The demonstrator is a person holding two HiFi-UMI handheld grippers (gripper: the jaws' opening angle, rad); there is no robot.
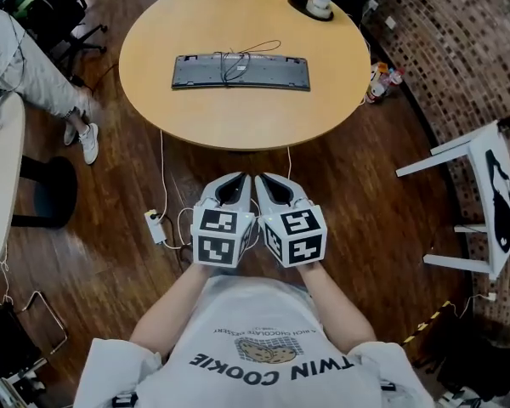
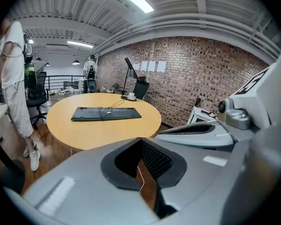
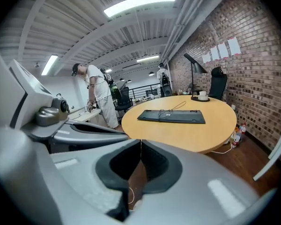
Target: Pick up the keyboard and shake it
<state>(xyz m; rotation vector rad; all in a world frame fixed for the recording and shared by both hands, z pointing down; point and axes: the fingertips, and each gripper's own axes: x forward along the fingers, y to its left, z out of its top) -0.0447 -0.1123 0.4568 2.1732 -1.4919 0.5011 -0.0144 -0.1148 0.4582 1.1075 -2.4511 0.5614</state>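
A dark grey keyboard (image 1: 240, 71) lies flat on the round wooden table (image 1: 323, 92), its black cable (image 1: 248, 53) coiled loosely over its top. It also shows in the left gripper view as the keyboard (image 2: 106, 113) and in the right gripper view as the keyboard (image 3: 172, 116). My left gripper (image 1: 244, 177) and right gripper (image 1: 260, 177) are held side by side in front of my chest, short of the table's near edge. Both have their jaws shut with nothing between them. Neither touches the keyboard.
A black lamp base with a white cup (image 1: 320, 4) stands at the table's far right. Cables and a power strip (image 1: 155, 226) lie on the wood floor under the table. A white chair (image 1: 484, 195) stands at right; a person (image 1: 34, 70) is at left.
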